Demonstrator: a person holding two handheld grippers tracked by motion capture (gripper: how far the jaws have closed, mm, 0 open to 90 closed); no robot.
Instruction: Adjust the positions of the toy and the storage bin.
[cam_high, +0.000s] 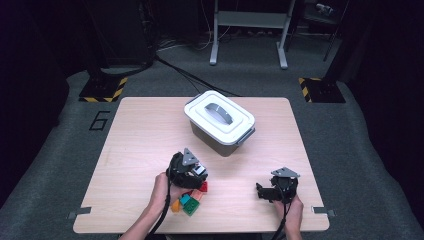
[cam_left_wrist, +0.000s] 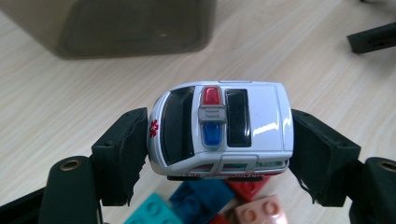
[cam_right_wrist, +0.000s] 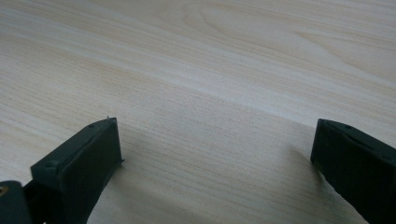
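We see the toy ambulance's (cam_left_wrist: 222, 128) side lettering cut off; white, with red and blue roof lights, it sits clamped in our left gripper (cam_left_wrist: 219, 140). Our right gripper (cam_right_wrist: 215, 163) gapes wide.

Lidded storage box (cam_high: 220, 121) in the way at the far middle of the tabletop (cam_high: 140, 145); toy bricks (cam_high: 191, 199) crowded near the front; open wood everywhere else.

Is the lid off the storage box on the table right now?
No, the white lid sits closed on the storage box, its grey handle lying flat.
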